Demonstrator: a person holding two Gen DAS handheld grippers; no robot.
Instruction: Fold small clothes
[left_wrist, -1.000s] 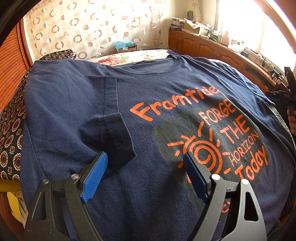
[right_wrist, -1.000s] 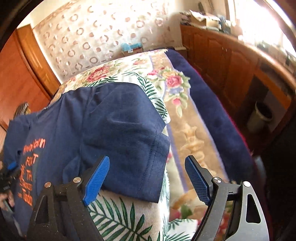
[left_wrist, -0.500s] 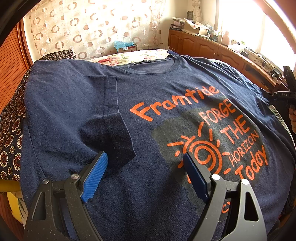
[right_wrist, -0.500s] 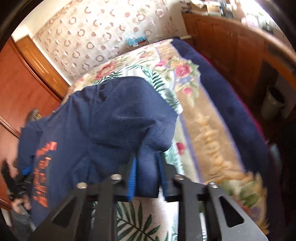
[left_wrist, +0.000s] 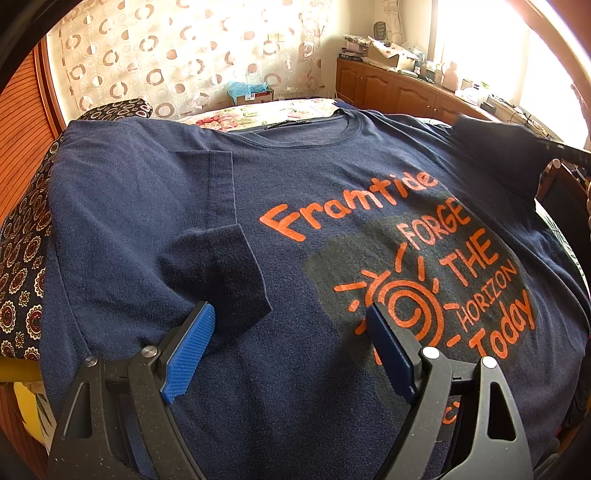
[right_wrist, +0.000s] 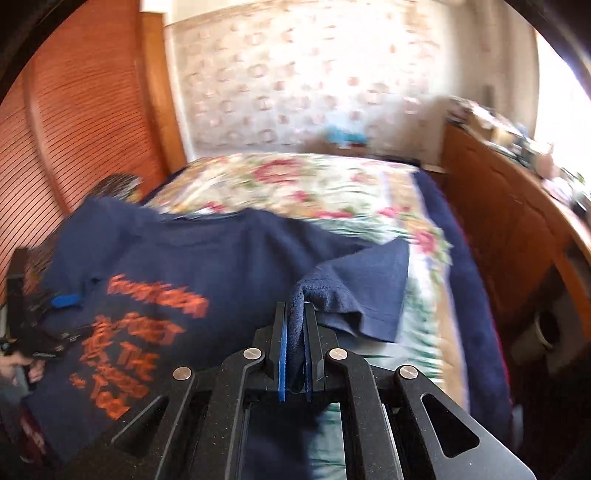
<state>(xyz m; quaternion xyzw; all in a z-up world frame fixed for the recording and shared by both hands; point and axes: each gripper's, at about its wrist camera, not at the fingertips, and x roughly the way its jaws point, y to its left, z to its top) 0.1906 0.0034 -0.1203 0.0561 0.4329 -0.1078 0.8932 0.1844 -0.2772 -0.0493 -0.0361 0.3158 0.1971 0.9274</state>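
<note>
A navy T-shirt (left_wrist: 295, 192) with orange print lies front up on the bed; it also shows in the right wrist view (right_wrist: 207, 258). Its one sleeve (left_wrist: 218, 269) lies folded in over the chest. My left gripper (left_wrist: 288, 347) is open and empty, low over the shirt's lower front, beside that folded sleeve. My right gripper (right_wrist: 294, 332) is shut on the other sleeve (right_wrist: 354, 291) and holds it lifted off the bed. That lifted sleeve (left_wrist: 495, 155) shows at the far right of the left wrist view.
A floral bedspread (right_wrist: 317, 184) covers the bed beyond the shirt. A patterned dark pillow (left_wrist: 22, 258) lies along the shirt's left side. Wooden cabinets (right_wrist: 517, 229) with clutter on top run along the right wall. A bin (right_wrist: 546, 328) stands on the floor there.
My right gripper closed on the shirt's sleeve, lifted it and swung it left toward the shirt's middle. My left gripper has stayed still and open.
</note>
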